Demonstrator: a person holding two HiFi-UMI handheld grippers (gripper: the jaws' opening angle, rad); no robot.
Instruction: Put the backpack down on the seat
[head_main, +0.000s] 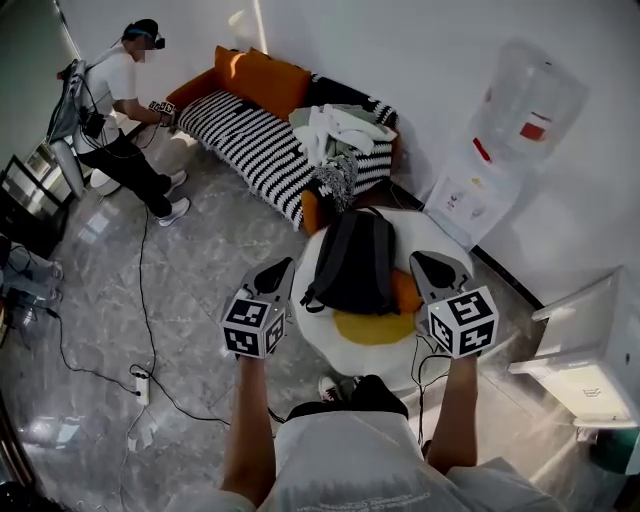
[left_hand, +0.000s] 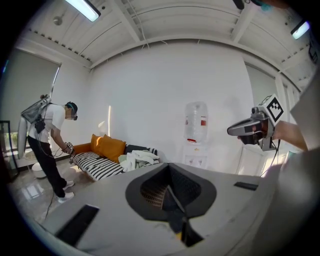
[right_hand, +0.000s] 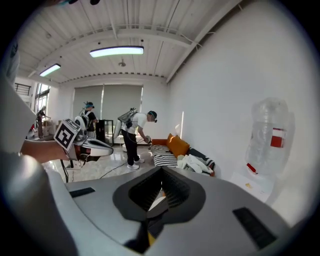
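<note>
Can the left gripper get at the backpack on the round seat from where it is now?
Probably yes. The left gripper hangs just beside the backpack, which lies on the seat, with nothing between them in the head view. Its jaws are shut, so they must open first.

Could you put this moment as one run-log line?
backpack: lying on seat | left gripper: jaws shut, empty | right gripper: jaws shut, empty

You had that round white seat (head_main: 312, 340) (yolk-yellow patch in the middle) carrying the dark backpack (head_main: 355, 262) flat, with an orange cushion (head_main: 405, 292) touching its right side.
</note>
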